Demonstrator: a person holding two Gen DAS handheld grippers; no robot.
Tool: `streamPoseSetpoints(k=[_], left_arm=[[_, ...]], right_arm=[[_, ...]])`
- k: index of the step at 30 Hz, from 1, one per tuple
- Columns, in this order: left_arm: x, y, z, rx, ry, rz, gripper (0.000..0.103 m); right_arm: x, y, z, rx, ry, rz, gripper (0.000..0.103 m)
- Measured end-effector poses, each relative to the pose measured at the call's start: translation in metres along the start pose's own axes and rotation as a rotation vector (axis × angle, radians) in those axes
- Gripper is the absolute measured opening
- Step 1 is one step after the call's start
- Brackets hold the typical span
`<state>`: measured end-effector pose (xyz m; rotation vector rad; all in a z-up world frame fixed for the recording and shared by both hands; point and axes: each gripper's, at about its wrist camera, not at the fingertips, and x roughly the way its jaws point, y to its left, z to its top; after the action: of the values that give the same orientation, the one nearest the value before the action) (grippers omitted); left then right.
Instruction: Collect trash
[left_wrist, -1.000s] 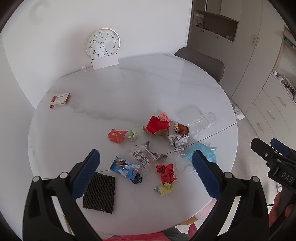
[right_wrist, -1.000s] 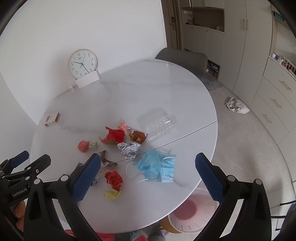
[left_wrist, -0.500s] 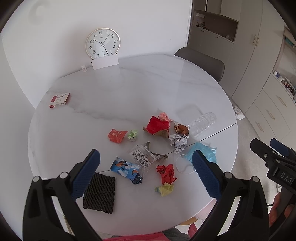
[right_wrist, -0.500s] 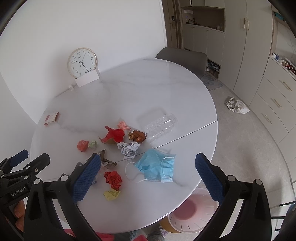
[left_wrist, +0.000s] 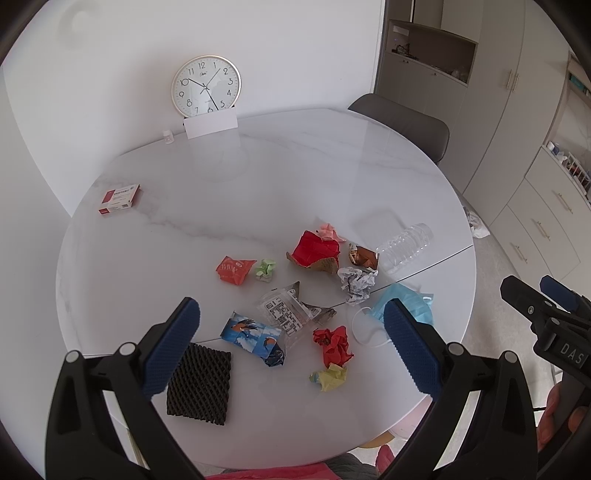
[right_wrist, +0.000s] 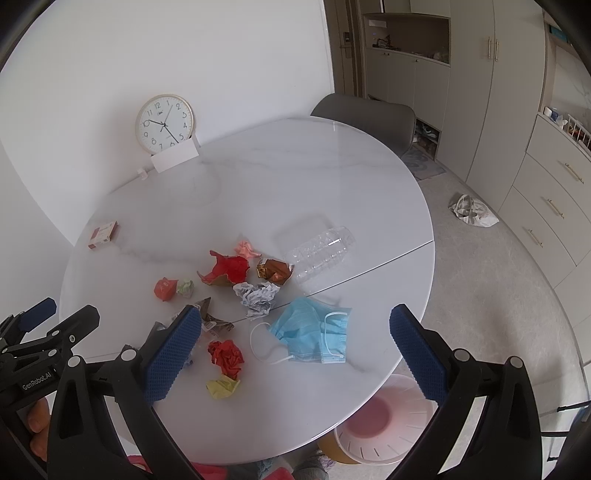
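Crumpled wrappers (left_wrist: 334, 345), blue mask (right_wrist: 314, 336), clear bottle (right_wrist: 321, 251), scattered on table (right_wrist: 295, 166)

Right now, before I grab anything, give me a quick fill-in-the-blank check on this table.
1. The blue face mask lies beside the crumpled ___ paper ball.
2. The clear plastic bottle lies on its ___.
3. Both the left gripper and right gripper are ___.
4. The pink bin stands on the ___.

Missing: red; side; open; floor

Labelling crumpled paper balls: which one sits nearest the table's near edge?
The yellow crumpled paper ball, just below the red crumpled paper ball. The grey-white, pale green and pink balls all lie farther in.
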<state>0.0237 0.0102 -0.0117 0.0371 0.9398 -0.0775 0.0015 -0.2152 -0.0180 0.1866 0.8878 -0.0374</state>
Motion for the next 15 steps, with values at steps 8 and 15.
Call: streamPoseSetpoints(k=[8,15], left_arm=[[0.0000,0.0003,-0.0003,-0.001,0.000,0.000,0.095],[0.0001,0.0006,-0.0002,0.000,0.000,0.000,0.095]], right_arm=[[-0.0001,-0.0009,-0.0017,-0.002,0.002,-0.001,0.101],[0.0001,-0.0009,-0.0032,-0.004,0.003,-0.002,0.101]])
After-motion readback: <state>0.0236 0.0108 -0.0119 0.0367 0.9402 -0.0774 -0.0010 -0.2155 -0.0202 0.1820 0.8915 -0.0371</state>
